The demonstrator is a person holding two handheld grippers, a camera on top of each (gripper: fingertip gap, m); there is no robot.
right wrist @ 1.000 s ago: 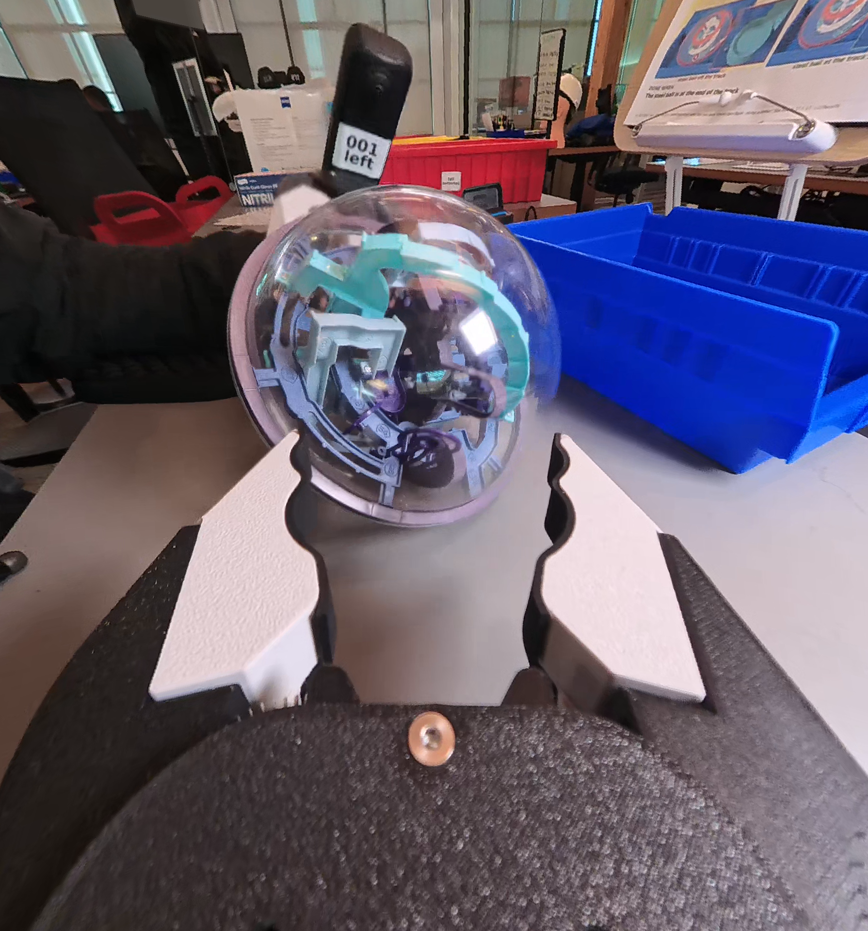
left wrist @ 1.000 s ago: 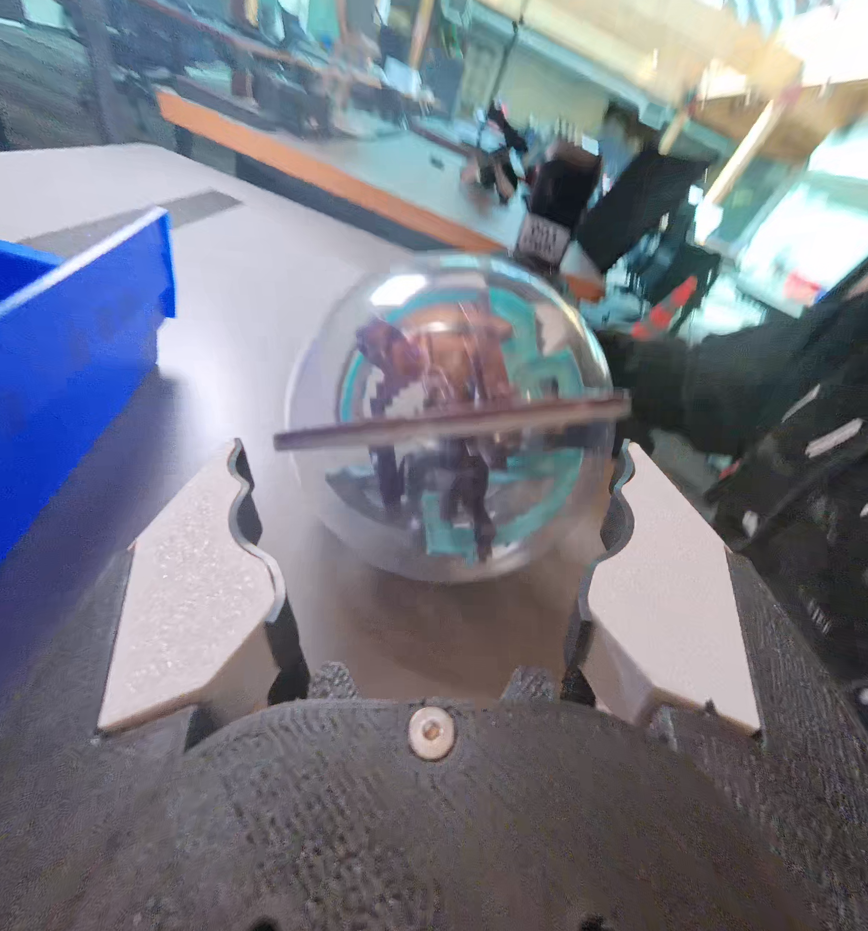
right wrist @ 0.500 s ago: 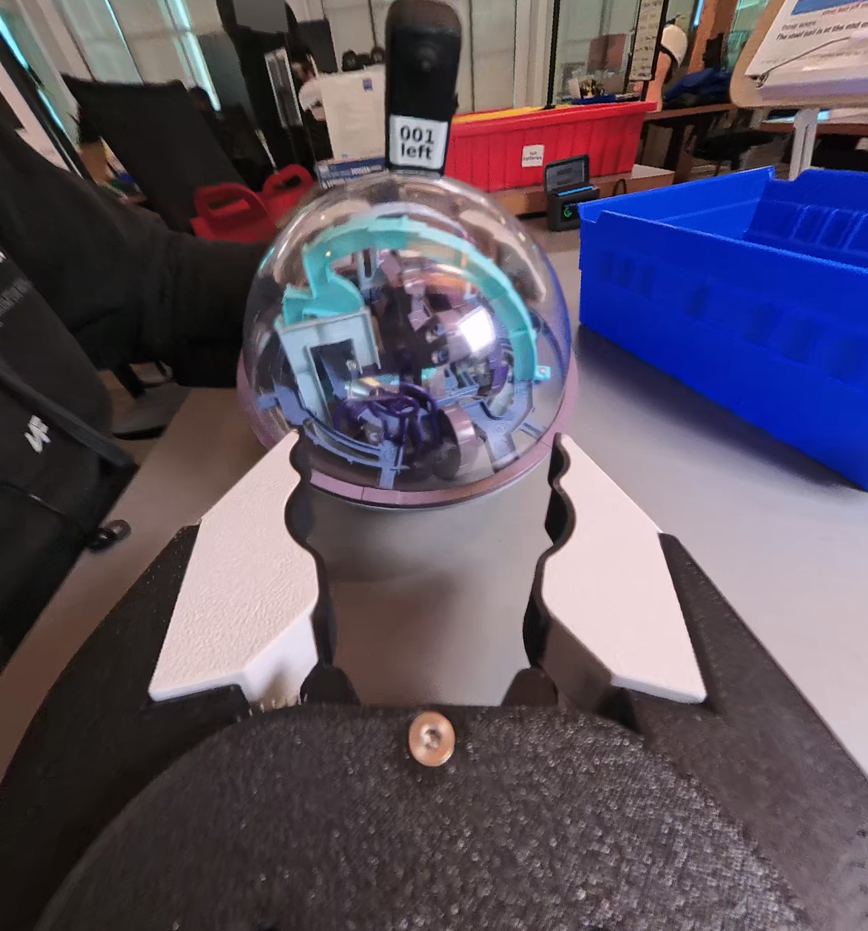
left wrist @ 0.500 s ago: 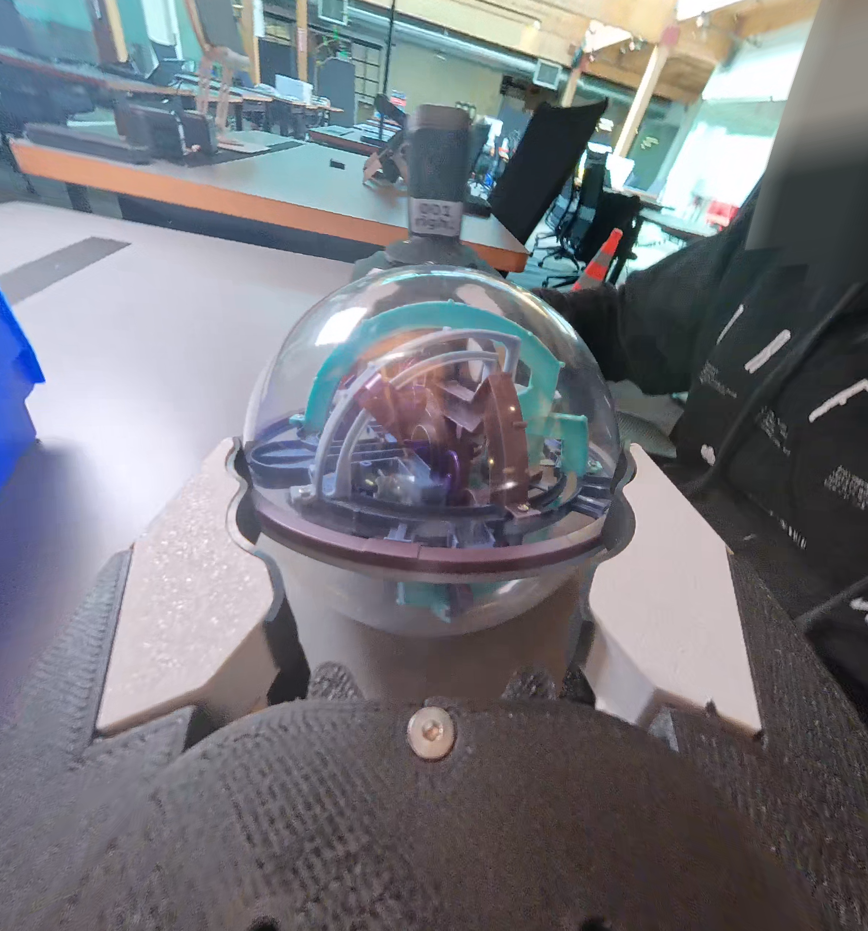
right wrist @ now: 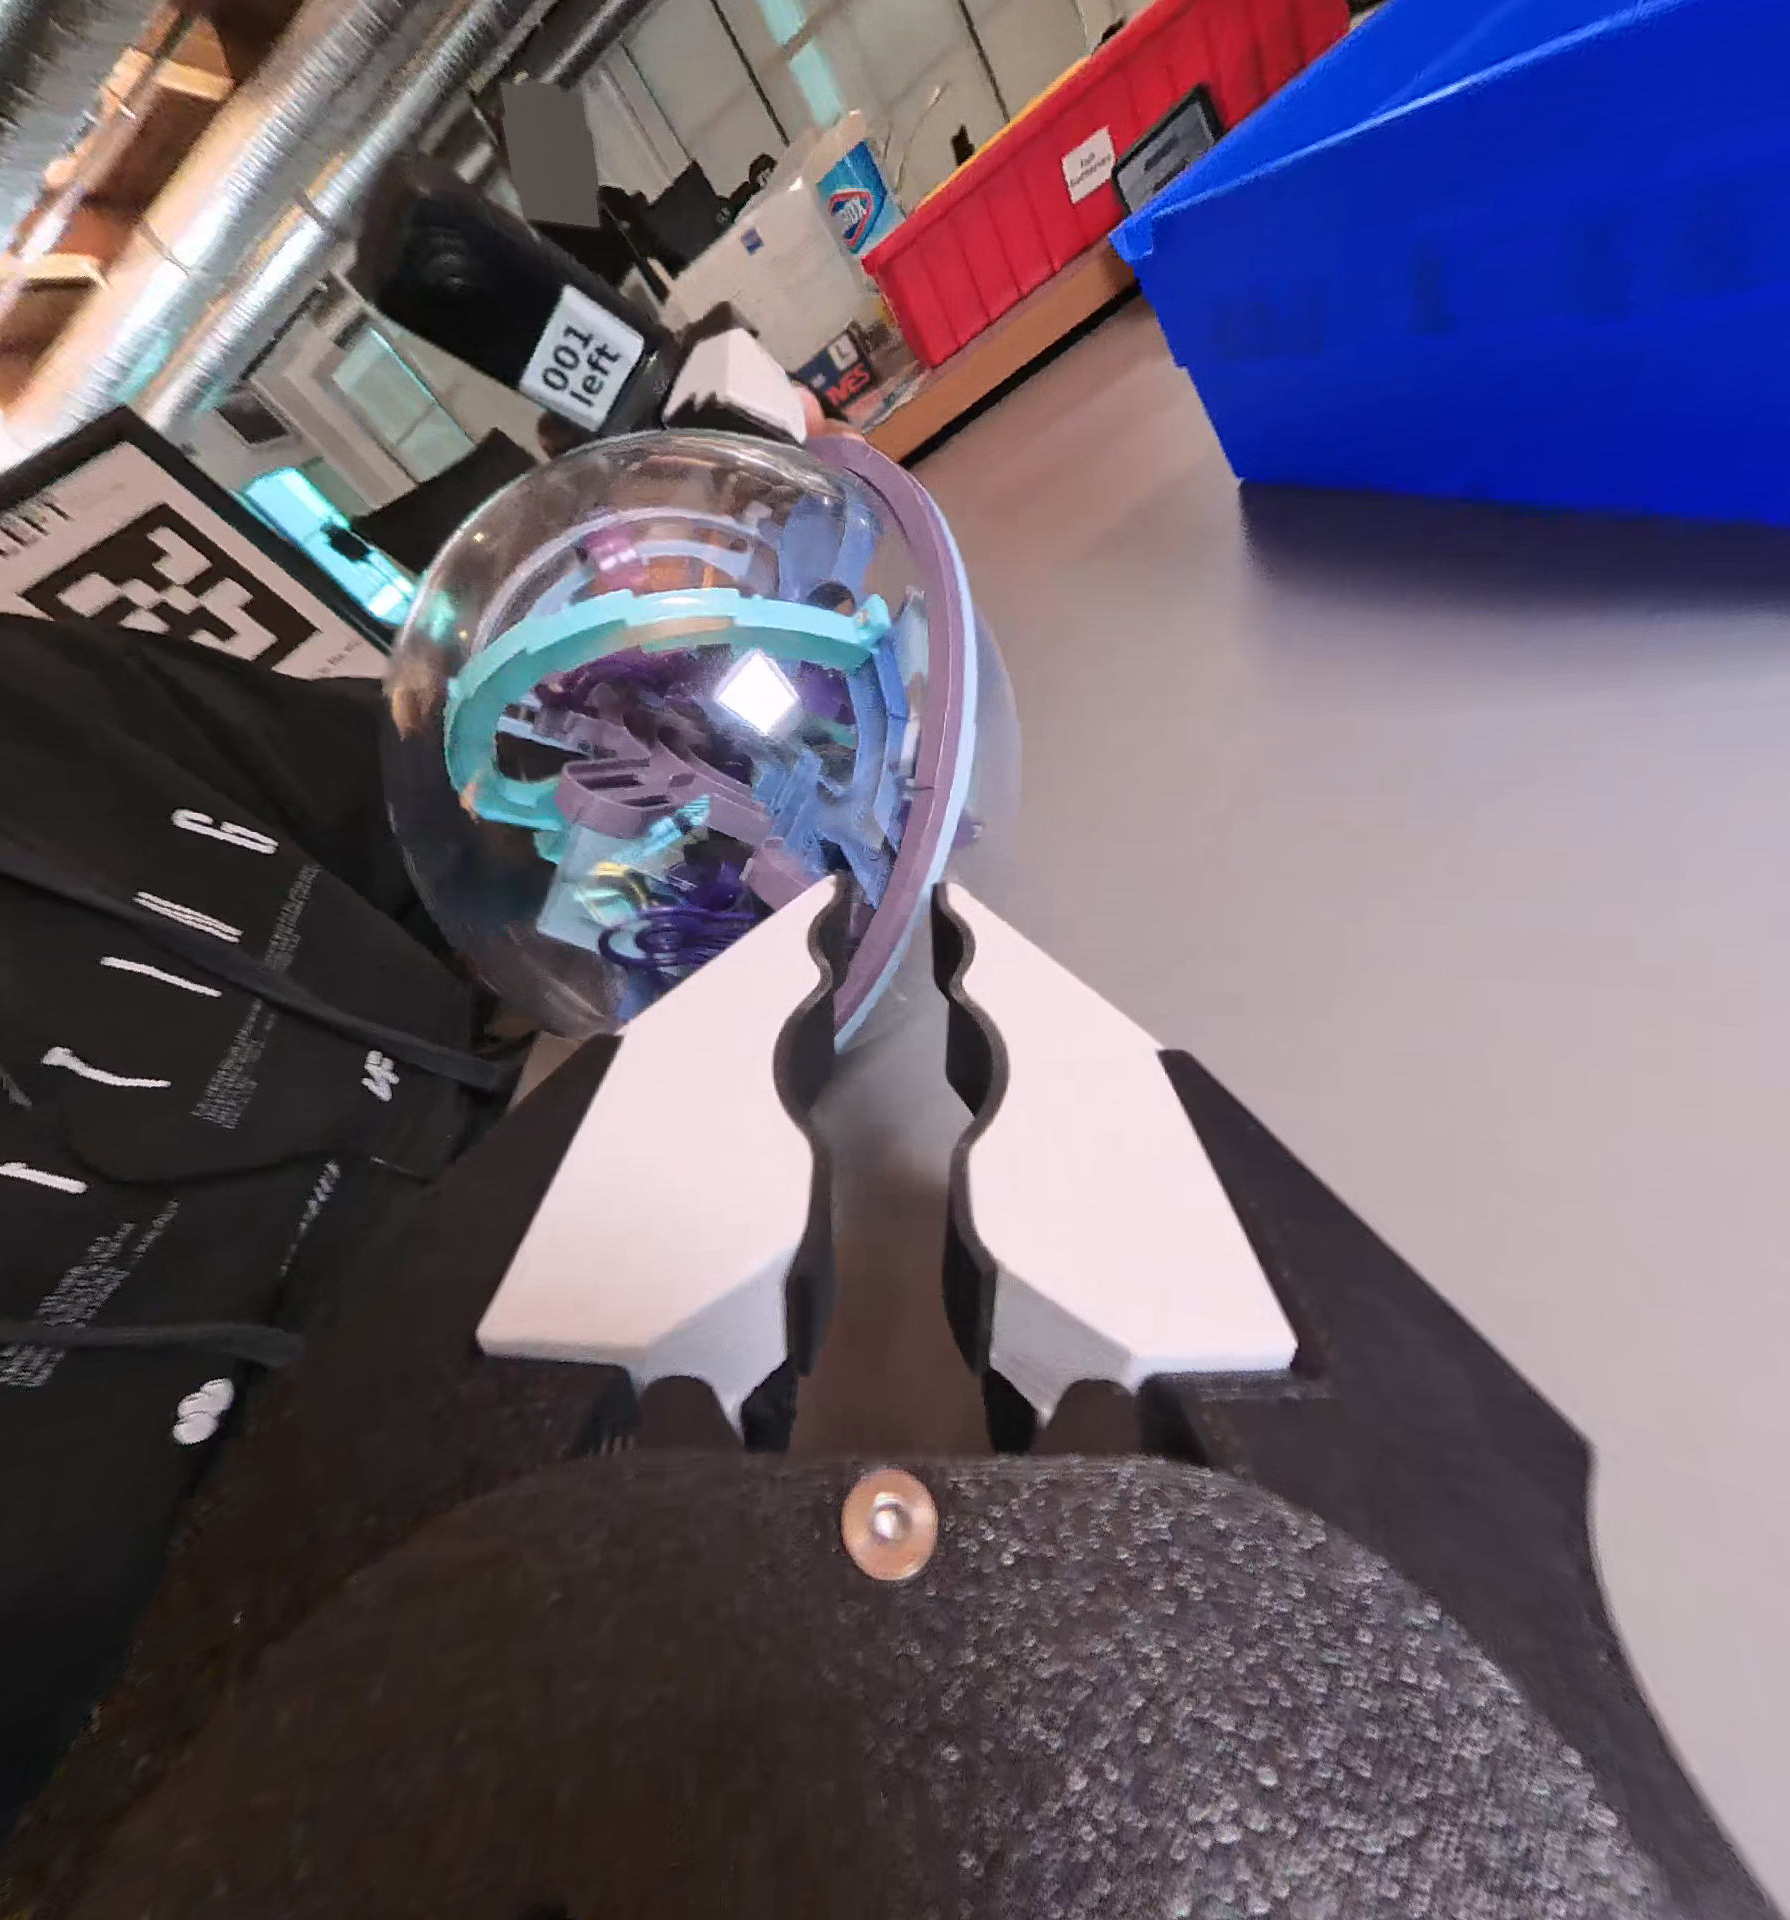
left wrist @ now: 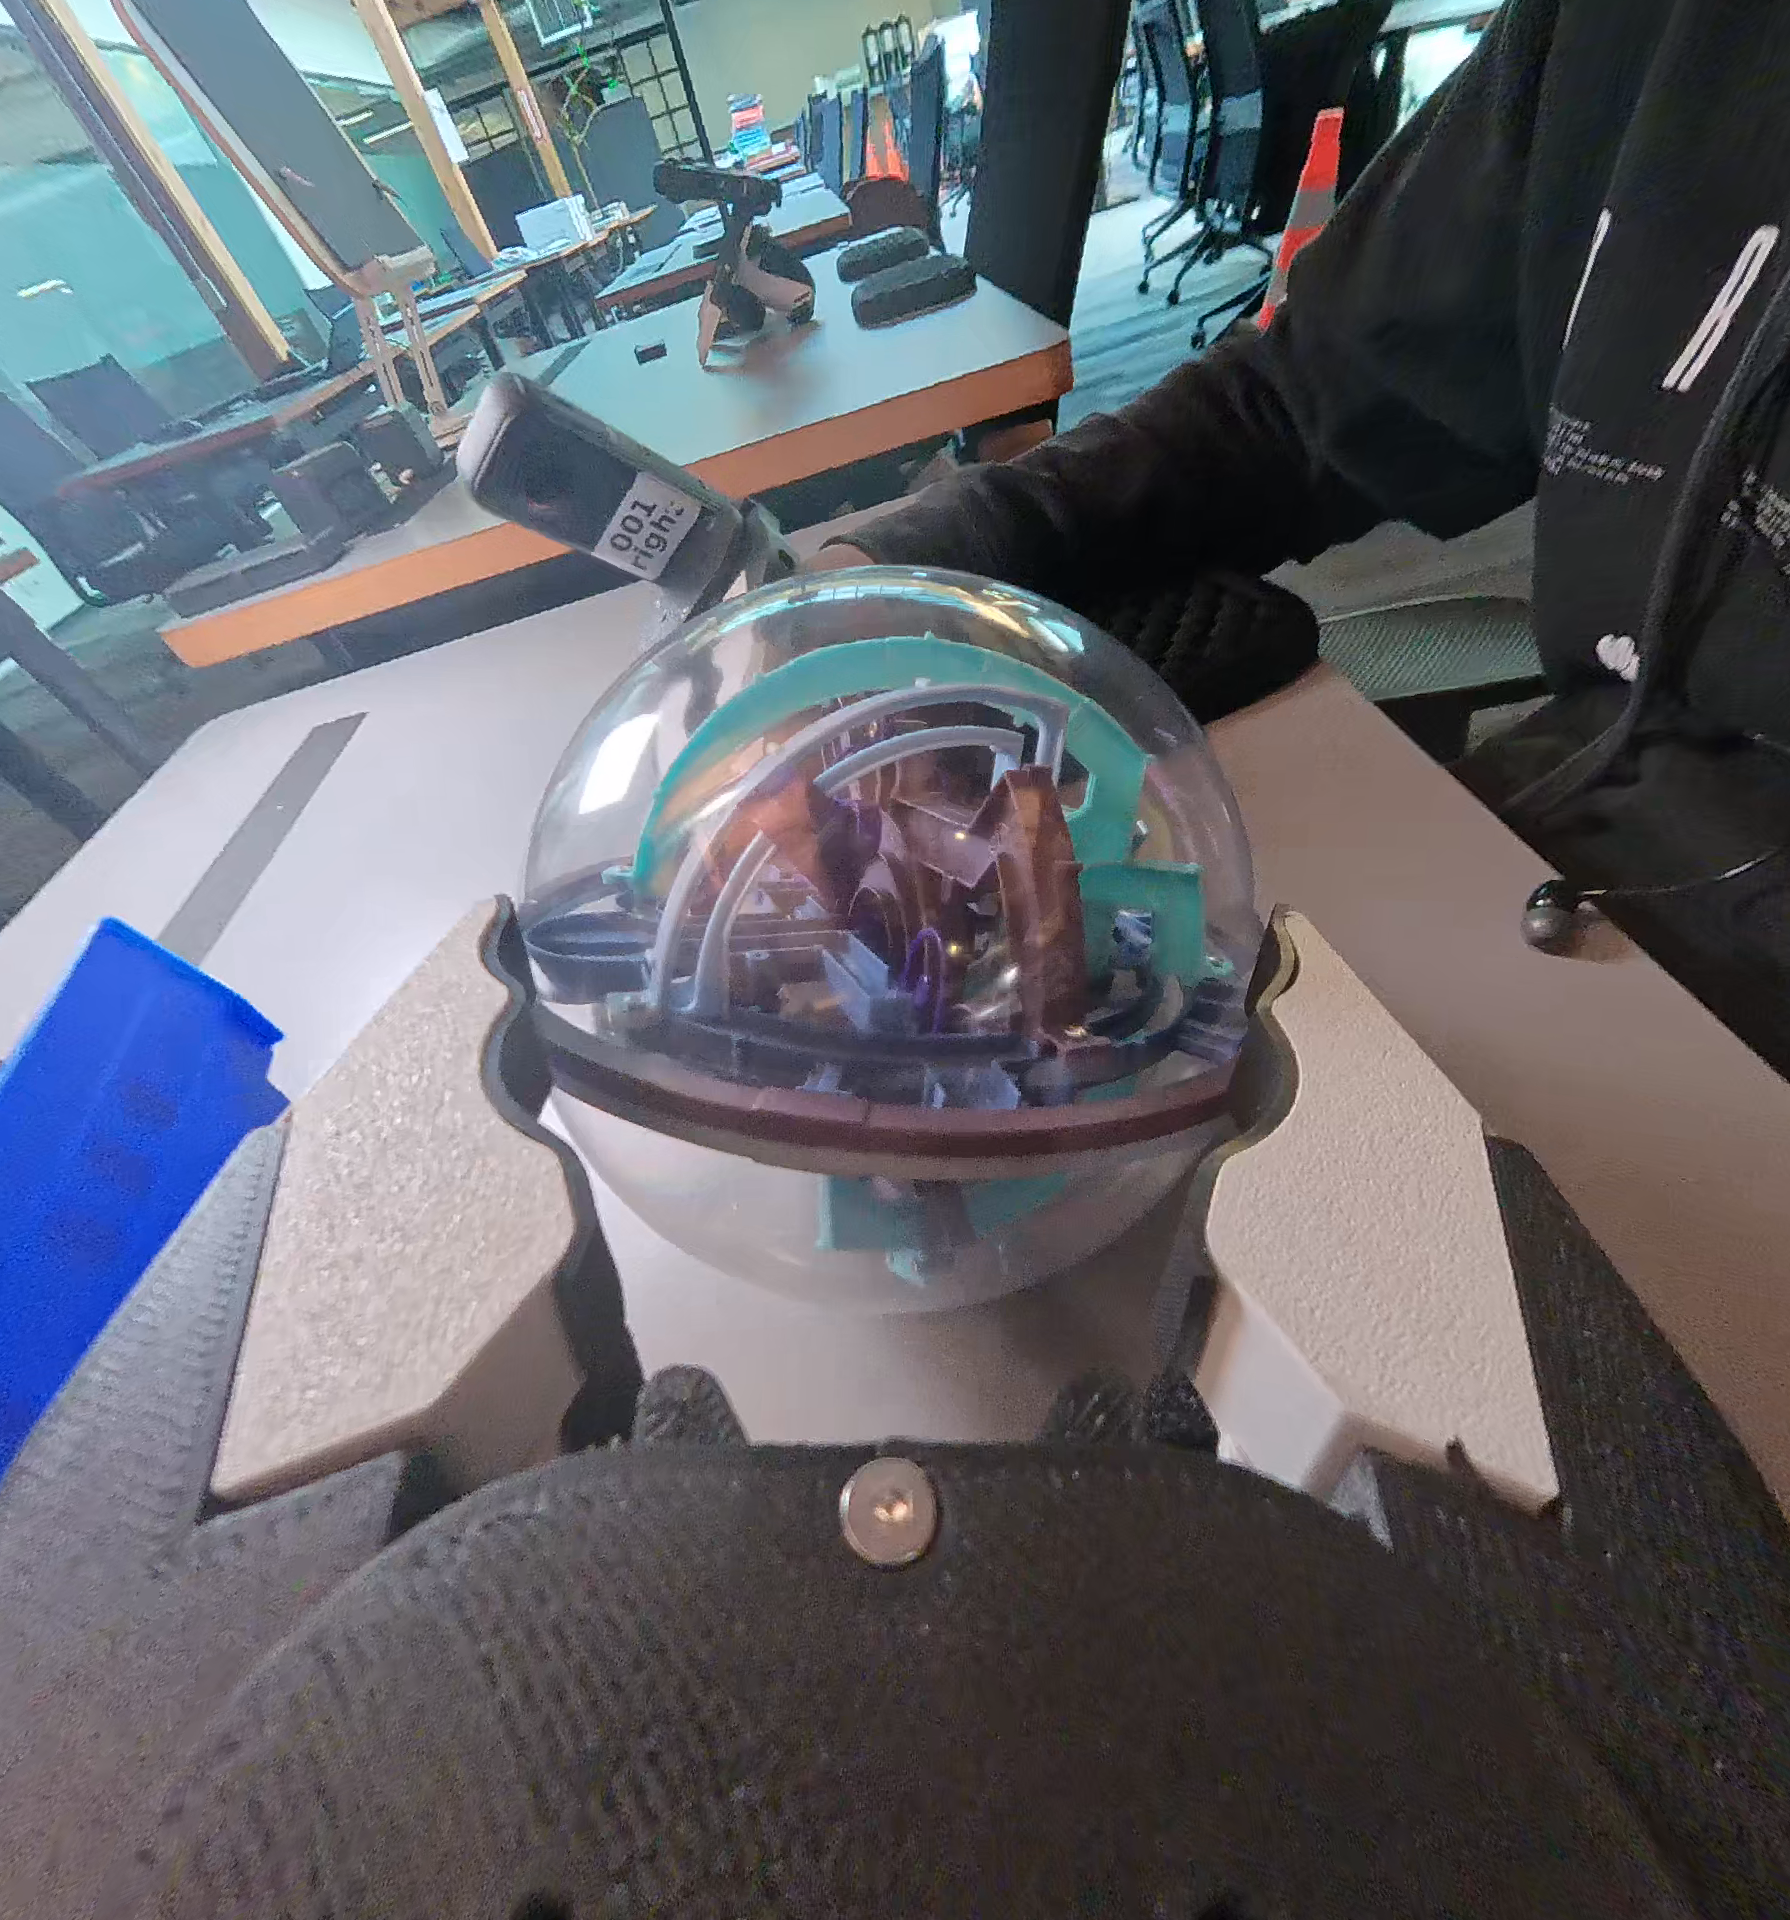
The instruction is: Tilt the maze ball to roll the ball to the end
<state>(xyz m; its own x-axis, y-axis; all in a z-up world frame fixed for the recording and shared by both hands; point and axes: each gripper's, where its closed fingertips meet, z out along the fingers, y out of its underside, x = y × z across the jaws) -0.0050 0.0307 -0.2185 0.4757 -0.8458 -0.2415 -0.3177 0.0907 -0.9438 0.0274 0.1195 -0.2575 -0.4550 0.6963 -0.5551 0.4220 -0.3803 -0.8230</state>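
Note:
The maze ball (left wrist: 891,935) is a clear sphere with teal, grey and purple tracks and a dark ring round its middle. It sits between my left gripper's (left wrist: 891,920) white fingers (left wrist: 403,1143), and both pads press on it at the ring. My right gripper (right wrist: 886,894) is rolled to one side, its jaws nearly together on the ball's purple ring (right wrist: 938,665) at the near edge of the maze ball (right wrist: 683,727). The right gripper's camera stalk (left wrist: 600,488) shows behind the ball in the left wrist view. I cannot make out the small ball inside.
A blue bin (right wrist: 1545,260) stands on the grey table (right wrist: 1390,831) to the right; its corner also shows in the left wrist view (left wrist: 70,1195). A red bin (right wrist: 1005,208) stands farther back. A person's black sleeve (left wrist: 1182,520) and hoodie (right wrist: 143,987) are close by.
My right gripper has rolled sideways and its wide-open jaws have closed onto the ball's ring. My left gripper, apart from the ball a second ago, now clasps it at the ring.

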